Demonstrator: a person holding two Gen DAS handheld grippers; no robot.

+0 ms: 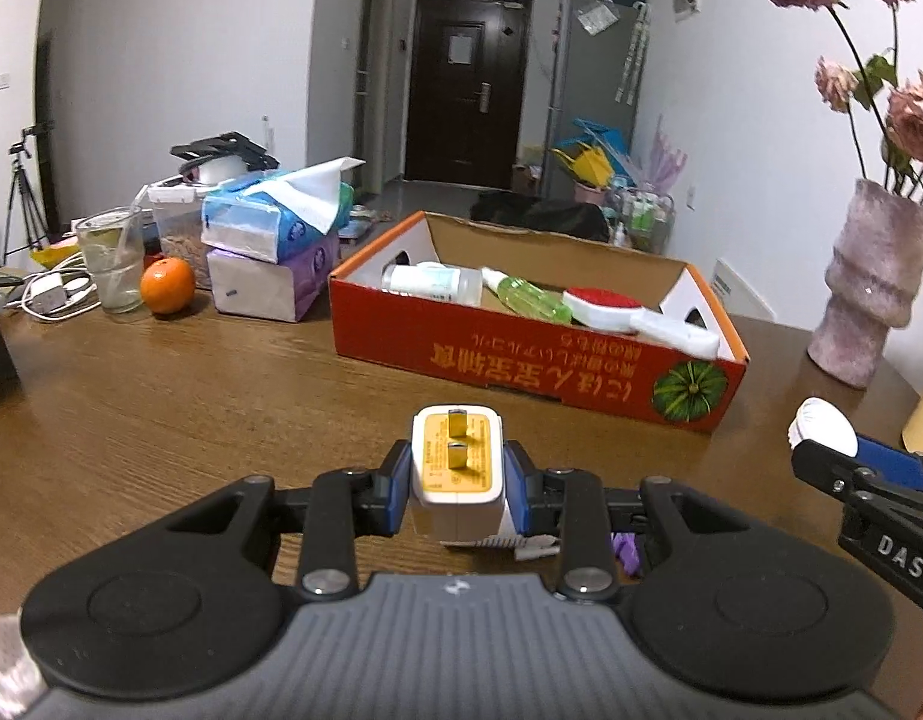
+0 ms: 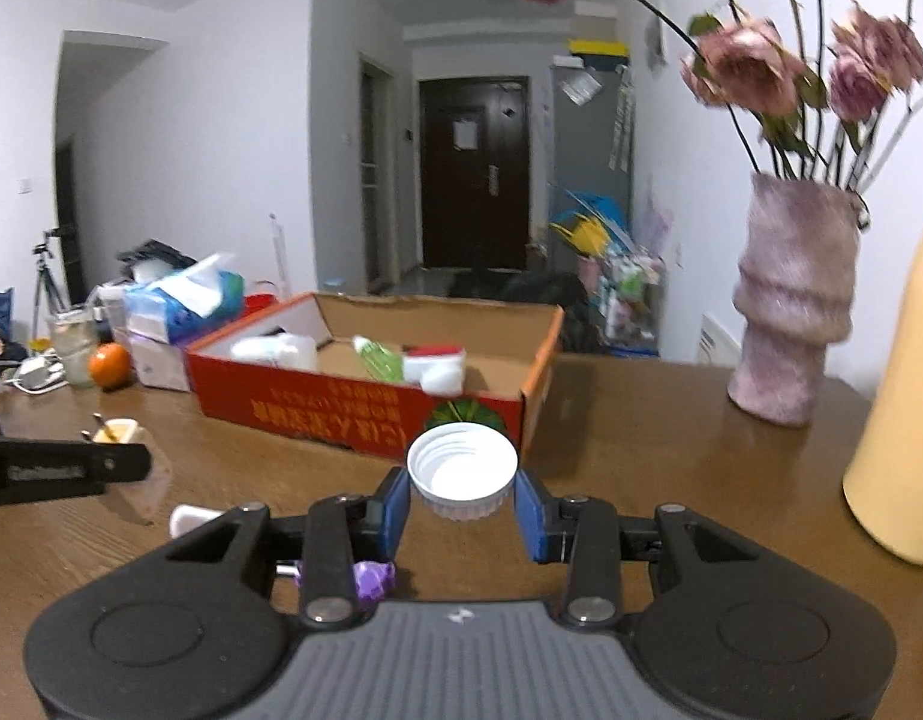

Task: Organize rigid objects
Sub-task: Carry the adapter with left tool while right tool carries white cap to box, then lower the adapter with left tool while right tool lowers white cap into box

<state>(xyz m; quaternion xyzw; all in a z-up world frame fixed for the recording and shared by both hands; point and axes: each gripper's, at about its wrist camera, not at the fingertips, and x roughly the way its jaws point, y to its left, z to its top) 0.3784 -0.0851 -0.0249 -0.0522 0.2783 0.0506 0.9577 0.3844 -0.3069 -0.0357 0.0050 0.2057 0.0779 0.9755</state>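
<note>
Table (image 1: 161, 396) — wood, carrying a red box (image 1: 521, 360) near its far side. Box holds a bottle (image 1: 434, 283), a green sprayer (image 1: 530, 297) and a red-and-white brush (image 1: 617, 309). Vase (image 2: 791, 300) stands right of the box, apart from it. Left gripper (image 1: 458, 480) pinches a charger (image 1: 456, 468), prongs up, above the table before the box. Right gripper (image 2: 461, 495) clamps a white cap (image 2: 461, 471) — open side up, just before the box's near corner.
</note>
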